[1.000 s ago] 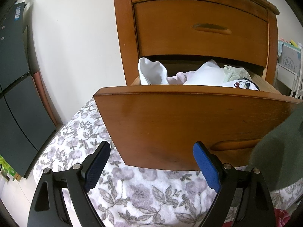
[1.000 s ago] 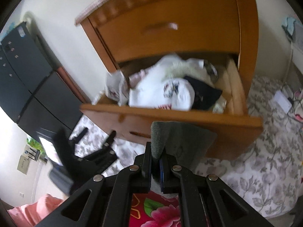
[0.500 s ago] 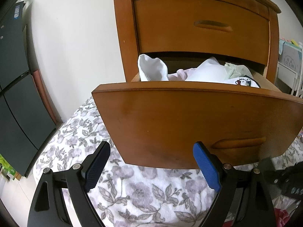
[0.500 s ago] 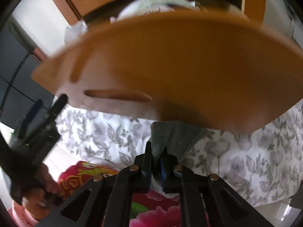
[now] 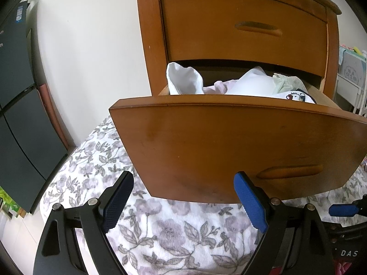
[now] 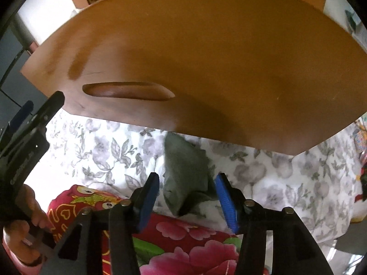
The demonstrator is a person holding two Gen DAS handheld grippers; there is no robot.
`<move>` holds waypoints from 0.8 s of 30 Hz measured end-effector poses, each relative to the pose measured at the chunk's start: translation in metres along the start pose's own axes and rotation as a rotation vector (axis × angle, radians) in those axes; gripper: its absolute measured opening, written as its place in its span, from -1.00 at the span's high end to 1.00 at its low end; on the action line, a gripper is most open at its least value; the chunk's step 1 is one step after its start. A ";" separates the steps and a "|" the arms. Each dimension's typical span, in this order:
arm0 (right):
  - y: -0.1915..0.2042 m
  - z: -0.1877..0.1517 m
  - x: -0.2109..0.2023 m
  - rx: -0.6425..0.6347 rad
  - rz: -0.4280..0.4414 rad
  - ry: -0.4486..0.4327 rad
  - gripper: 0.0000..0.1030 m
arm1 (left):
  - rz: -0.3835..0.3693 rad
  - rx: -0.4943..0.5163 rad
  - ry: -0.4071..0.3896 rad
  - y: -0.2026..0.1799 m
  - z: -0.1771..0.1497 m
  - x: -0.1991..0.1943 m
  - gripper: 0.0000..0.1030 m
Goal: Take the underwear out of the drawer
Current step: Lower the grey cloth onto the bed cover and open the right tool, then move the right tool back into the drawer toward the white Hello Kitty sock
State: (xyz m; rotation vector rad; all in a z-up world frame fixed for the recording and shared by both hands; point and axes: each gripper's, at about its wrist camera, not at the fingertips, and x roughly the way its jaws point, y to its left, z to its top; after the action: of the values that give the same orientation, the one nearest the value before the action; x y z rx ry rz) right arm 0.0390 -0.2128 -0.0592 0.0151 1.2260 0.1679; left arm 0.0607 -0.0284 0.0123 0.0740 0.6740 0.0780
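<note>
The grey underwear (image 6: 187, 178) lies crumpled on the floral bedspread (image 6: 103, 151), just below the pulled-out drawer front (image 6: 206, 57). My right gripper (image 6: 187, 200) stands open around it, blue pads (image 6: 226, 202) on either side and apart from the cloth. In the left wrist view the open drawer (image 5: 229, 142) holds white clothes (image 5: 184, 82) and a printed garment (image 5: 296, 96). My left gripper (image 5: 183, 202) is open and holds nothing, low in front of the drawer. The right gripper's blue tip (image 5: 344, 210) shows at the right edge.
The wooden nightstand (image 5: 247, 29) has a shut upper drawer. A dark cabinet (image 5: 20, 114) stands at the left by the white wall. A red flowered blanket (image 6: 183, 240) lies near the bed's front. A hand (image 6: 25, 229) holds the left gripper (image 6: 29, 123).
My right gripper has opened and let go of the grey underwear, which now lies on the bedspread. The left gripper has barely moved.
</note>
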 end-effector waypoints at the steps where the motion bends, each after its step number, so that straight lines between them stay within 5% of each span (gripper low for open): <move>1: 0.000 0.000 -0.001 -0.001 -0.002 -0.002 -0.18 | 0.000 -0.001 0.001 0.000 0.000 0.000 -0.74; 13: -0.008 -0.003 -0.011 0.004 -0.026 -0.036 -0.98 | -0.003 -0.015 0.026 0.003 -0.003 0.001 -0.74; 24: -0.013 -0.002 -0.031 0.006 -0.029 -0.122 -1.00 | -0.002 0.019 0.004 -0.004 -0.002 -0.006 -0.74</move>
State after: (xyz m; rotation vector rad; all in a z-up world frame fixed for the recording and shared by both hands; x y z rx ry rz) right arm 0.0290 -0.2302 -0.0324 0.0123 1.1046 0.1364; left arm 0.0545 -0.0332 0.0140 0.0917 0.6788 0.0699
